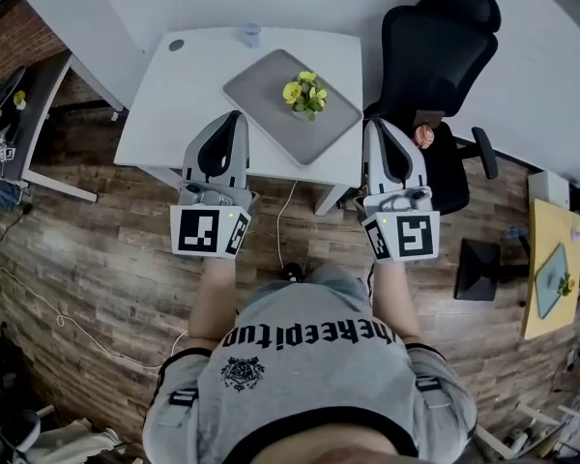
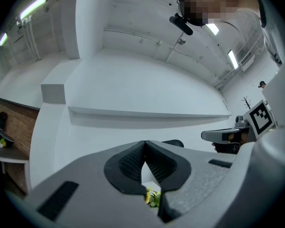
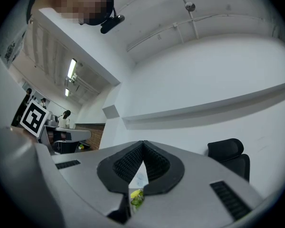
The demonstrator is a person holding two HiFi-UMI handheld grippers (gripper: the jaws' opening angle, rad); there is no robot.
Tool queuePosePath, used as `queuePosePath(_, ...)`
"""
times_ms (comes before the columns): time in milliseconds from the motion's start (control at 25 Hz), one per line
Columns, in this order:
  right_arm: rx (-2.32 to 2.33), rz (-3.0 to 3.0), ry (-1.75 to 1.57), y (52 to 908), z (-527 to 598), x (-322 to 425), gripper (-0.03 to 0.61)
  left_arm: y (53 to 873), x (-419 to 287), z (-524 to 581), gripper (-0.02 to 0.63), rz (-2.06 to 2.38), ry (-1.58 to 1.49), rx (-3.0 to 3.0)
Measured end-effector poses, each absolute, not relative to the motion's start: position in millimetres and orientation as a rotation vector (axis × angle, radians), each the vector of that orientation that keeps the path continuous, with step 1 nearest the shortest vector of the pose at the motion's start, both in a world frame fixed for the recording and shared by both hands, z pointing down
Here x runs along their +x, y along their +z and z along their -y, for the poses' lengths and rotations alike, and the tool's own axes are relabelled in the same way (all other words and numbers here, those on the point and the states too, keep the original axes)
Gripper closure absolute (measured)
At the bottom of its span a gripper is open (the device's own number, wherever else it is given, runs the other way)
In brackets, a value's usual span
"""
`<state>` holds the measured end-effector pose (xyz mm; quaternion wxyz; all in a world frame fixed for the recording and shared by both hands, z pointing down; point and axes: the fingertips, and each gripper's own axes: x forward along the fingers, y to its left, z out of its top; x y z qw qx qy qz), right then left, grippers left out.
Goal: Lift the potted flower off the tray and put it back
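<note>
Hovering closed, left tool (image 1: pixel 236 117) and right tool (image 1: pixel 373 124) face the tray's (image 1: pixel 267 114) potted flower (image 1: pixel 304 94).

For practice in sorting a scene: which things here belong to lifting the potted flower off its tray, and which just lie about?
Job: potted flower, grey tray, white table, left gripper, right gripper, both shut.
Lying about: black office chair, small container at the table's far edge.
</note>
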<state>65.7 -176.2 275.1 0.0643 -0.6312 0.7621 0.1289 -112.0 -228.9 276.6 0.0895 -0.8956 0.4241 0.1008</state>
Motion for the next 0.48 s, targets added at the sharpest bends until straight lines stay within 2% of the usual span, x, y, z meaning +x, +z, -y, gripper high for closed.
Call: queuePosePath(480,-1.979,-2.307,0.316,299,213,87,0.575,314,-83,278,0.611,-1.243,0.233,-2.756)
